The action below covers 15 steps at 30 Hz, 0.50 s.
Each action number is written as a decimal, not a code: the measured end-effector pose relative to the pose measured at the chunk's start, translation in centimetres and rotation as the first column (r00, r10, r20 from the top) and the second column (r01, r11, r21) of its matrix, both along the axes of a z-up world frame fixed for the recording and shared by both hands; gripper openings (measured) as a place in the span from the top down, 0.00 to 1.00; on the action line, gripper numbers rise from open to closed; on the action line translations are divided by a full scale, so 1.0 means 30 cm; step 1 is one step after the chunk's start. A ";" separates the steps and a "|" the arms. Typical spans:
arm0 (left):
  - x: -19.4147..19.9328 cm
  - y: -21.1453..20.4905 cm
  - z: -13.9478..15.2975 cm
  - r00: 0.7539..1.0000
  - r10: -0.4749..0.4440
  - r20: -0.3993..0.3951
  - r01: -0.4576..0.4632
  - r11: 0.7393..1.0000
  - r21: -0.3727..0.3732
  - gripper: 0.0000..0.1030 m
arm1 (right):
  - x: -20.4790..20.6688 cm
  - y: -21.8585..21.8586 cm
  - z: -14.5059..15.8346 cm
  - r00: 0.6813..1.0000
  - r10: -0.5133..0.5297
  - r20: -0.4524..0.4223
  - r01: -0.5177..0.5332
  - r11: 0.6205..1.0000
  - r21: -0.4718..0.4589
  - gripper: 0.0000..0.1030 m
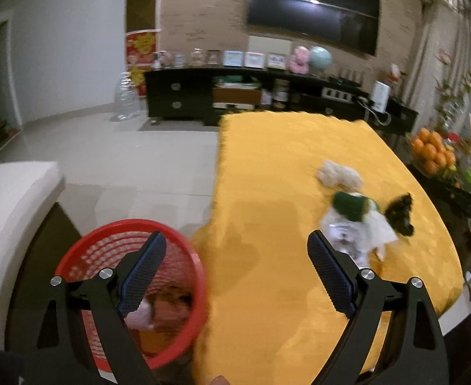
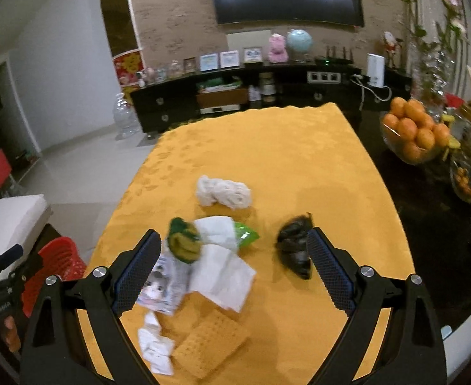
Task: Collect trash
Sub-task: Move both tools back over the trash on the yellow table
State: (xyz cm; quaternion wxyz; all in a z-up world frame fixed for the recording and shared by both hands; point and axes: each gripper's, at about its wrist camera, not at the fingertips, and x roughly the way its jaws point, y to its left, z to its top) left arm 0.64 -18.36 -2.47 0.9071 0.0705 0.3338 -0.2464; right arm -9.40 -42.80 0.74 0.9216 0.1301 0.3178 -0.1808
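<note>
Trash lies on a table under a yellow cloth point(image 2: 283, 147): a white crumpled wad point(image 2: 224, 192), a green ball point(image 2: 184, 239), white tissues point(image 2: 226, 276), a green wrapper point(image 2: 245, 234), a printed packet point(image 2: 161, 285), a black crumpled bag point(image 2: 295, 250), a yellow waffle cloth point(image 2: 209, 341) and small white scraps point(image 2: 155, 346). My right gripper point(image 2: 234, 269) hangs open over this pile, empty. My left gripper point(image 1: 237, 272) is open and empty, between the red basket point(image 1: 84, 250) and the cloth point(image 1: 283, 166). The basket holds some trash. The wad point(image 1: 339, 175) and black bag point(image 1: 402, 213) show to its right.
A dark TV cabinet point(image 2: 267, 96) with frames and ornaments lines the far wall under a TV. A bowl of oranges point(image 2: 412, 131) and glass dishes stand on the dark table right of the cloth. A white seat point(image 1: 7, 199) is left of the basket; a large water bottle point(image 1: 126, 96) stands on the floor.
</note>
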 end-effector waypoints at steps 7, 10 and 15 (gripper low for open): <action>-0.034 -0.173 -0.057 0.991 -0.129 -0.042 0.131 0.990 0.047 0.16 | -0.034 -0.066 -0.020 0.999 -0.052 -0.005 0.052 0.998 0.029 0.13; -0.032 -0.242 -0.076 0.985 -0.167 -0.054 0.170 0.984 0.058 0.16 | -0.049 -0.084 -0.021 0.998 -0.068 -0.003 0.068 0.997 0.040 0.13; -0.038 -0.352 -0.111 0.971 -0.229 -0.064 0.232 0.971 0.058 0.16 | -0.064 -0.113 -0.025 0.996 -0.094 -0.001 0.093 0.993 0.068 0.13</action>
